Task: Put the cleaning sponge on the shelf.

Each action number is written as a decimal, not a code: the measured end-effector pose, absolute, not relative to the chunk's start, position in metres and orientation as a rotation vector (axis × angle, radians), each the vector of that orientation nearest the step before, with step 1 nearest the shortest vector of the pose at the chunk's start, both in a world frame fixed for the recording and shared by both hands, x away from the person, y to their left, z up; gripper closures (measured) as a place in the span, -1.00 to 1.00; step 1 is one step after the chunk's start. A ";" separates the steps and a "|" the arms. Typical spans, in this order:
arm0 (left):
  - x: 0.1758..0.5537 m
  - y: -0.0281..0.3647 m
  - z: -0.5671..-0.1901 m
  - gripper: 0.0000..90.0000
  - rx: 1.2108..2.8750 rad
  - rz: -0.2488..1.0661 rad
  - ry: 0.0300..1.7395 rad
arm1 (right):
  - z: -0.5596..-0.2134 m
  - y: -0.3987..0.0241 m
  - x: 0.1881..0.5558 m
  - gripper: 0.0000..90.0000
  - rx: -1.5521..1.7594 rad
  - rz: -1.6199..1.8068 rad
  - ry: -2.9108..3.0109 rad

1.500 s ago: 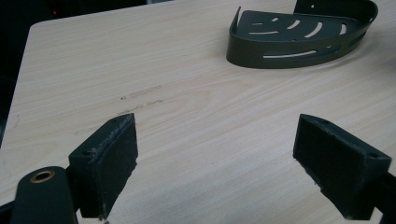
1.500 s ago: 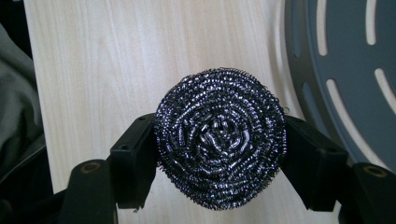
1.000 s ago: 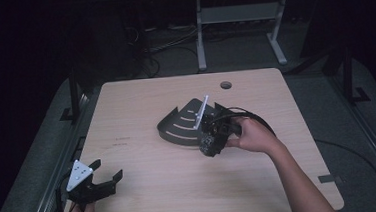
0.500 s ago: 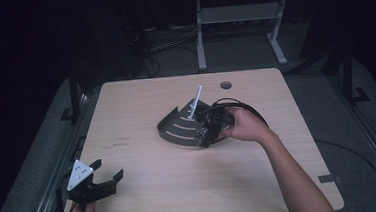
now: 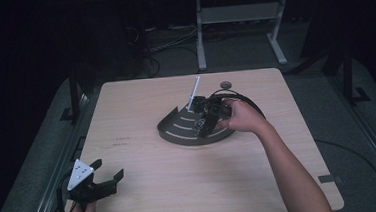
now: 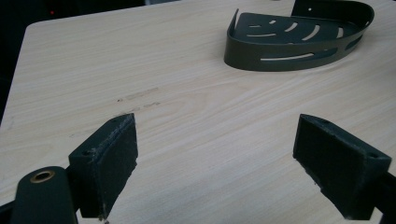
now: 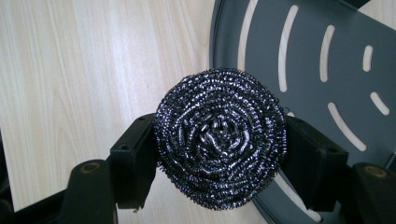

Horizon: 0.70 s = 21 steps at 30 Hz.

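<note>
Right gripper view: right gripper pinching round steel-wool scourer above dark slotted metal corner tray; lower gently onto tray floor. Left gripper spread, idle at table's near-left corner.

One camera sits high above the near side and looks down on the whole counter. Two cameras ride low, very near, looking along their fingers. All three see the dark tray.

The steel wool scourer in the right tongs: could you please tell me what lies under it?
Under the steel wool scourer, gripped by the right tongs, lie the slotted rim of the dark corner shelf and bare wooden table. The scourer hides what is directly beneath it.
</note>
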<state>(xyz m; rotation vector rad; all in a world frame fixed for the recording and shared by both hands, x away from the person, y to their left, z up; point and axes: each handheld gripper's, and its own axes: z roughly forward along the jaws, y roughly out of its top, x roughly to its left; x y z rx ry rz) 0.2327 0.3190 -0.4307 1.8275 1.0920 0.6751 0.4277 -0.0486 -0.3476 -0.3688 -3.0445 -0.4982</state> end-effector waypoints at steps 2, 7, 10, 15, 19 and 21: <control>0.233 0.319 -0.431 -0.71 1.825 0.677 1.093 | -0.348 -0.049 0.431 -0.30 -0.381 -0.506 -3.041; 0.233 0.318 -0.431 -0.71 1.833 0.672 1.090 | -0.354 -0.049 0.441 -0.30 -0.410 -0.485 -3.037; 0.234 0.318 -0.431 -0.71 1.826 0.672 1.092 | -0.359 -0.048 0.447 -0.30 -0.425 -0.480 -3.026; 0.234 0.319 -0.431 -0.71 1.827 0.673 1.090 | -0.370 -0.046 0.455 -0.30 -0.441 -0.464 -3.016; 0.233 0.320 -0.431 -0.71 1.822 0.672 1.093 | -0.376 -0.046 0.461 -0.31 -0.467 -0.460 -3.006; 0.233 0.320 -0.431 -0.71 1.824 0.672 1.090 | -0.380 -0.047 0.466 -0.31 -0.486 -0.460 -3.001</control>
